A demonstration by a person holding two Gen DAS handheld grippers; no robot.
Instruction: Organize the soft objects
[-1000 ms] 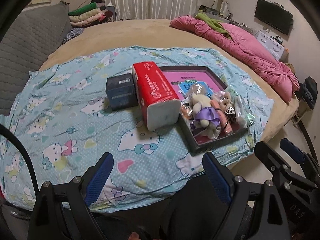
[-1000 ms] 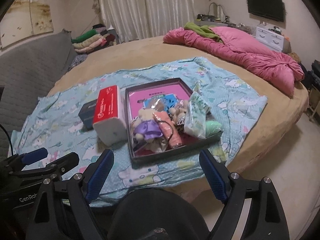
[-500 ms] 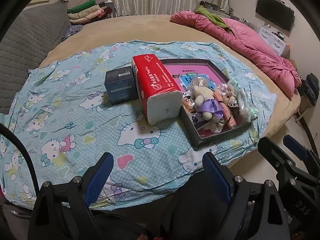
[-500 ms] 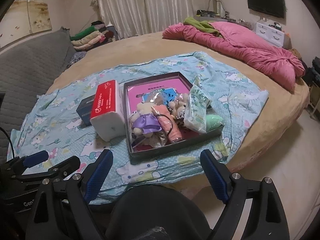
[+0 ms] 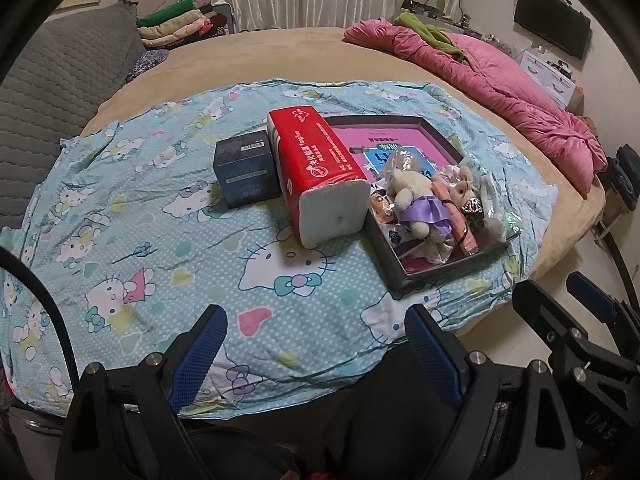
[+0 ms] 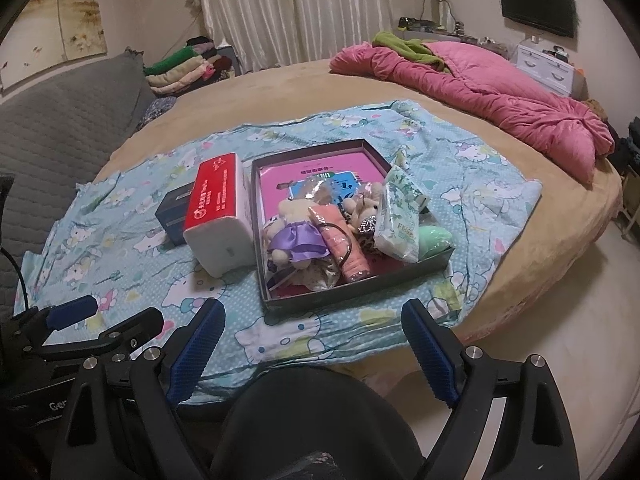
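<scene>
A dark tray (image 5: 404, 280) (image 6: 352, 292) lies on a blue cartoon-print sheet (image 5: 160, 240) on the bed. In it are a plush bear in a purple dress (image 5: 416, 200) (image 6: 296, 236), a smaller plush (image 6: 364, 208), a peach tube (image 6: 344, 244), a white tissue pack (image 6: 400, 220) and a green soft item (image 6: 434, 238). A red tissue pack (image 5: 320, 176) (image 6: 218, 212) and a dark blue box (image 5: 244, 172) (image 6: 172, 208) lie left of the tray. My left gripper (image 5: 316, 352) and right gripper (image 6: 316, 348) are open and empty, held before the bed's near edge.
A pink quilt (image 6: 480, 92) with a green cloth (image 6: 408, 46) lies at the far right of the round bed. A grey padded headboard (image 5: 52, 92) is on the left, folded clothes (image 5: 176, 26) behind. Floor (image 6: 560, 320) lies to the right.
Both grippers have moved a little closer to the bed and the tray. Both stay open and nothing on the bed has moved.
</scene>
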